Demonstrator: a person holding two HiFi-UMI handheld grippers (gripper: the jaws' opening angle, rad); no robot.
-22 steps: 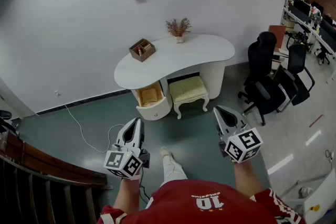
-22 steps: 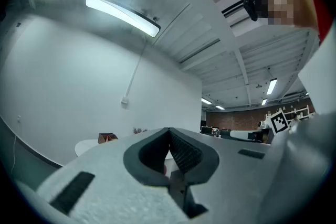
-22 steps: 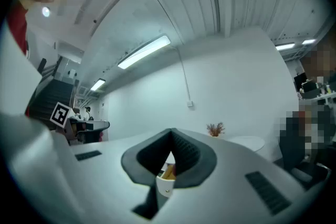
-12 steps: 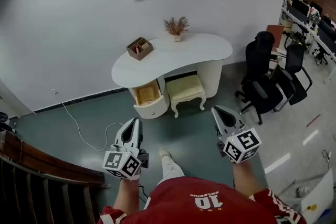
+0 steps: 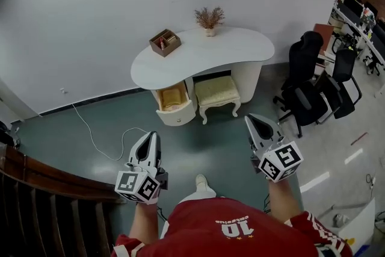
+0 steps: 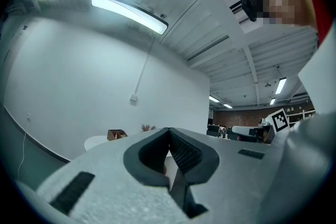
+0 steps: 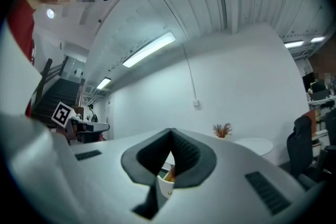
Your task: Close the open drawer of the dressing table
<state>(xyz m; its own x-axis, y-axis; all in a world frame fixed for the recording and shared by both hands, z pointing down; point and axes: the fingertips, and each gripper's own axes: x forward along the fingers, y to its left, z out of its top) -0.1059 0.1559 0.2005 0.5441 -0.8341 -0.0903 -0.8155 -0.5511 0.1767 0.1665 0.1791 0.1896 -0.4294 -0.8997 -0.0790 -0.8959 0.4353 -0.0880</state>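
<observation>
The white dressing table (image 5: 204, 51) stands against the wall, well ahead of me. Its left drawer (image 5: 174, 106) is pulled out and shows a yellowish inside. Both grippers hover over the green floor, short of the table and touching nothing. My left gripper (image 5: 153, 137) is shut and empty, and points toward the drawer. My right gripper (image 5: 252, 121) is also shut with nothing held, in front of the stool (image 5: 218, 92). In the left gripper view the left gripper (image 6: 169, 131) has its jaws meeting at the tip. The right gripper (image 7: 170, 134) looks the same in its own view.
On the table top sit a wooden box (image 5: 165, 43) and a vase of dried flowers (image 5: 209, 18). Black office chairs (image 5: 313, 90) stand at the right. A white cable (image 5: 96, 142) trails over the floor at the left. A dark stair rail (image 5: 42, 189) runs along the lower left.
The view has shifted a little, so the table sits slightly higher in the picture. The person's foot has moved. Both grippers stay shut and keep about the same places before the body.
</observation>
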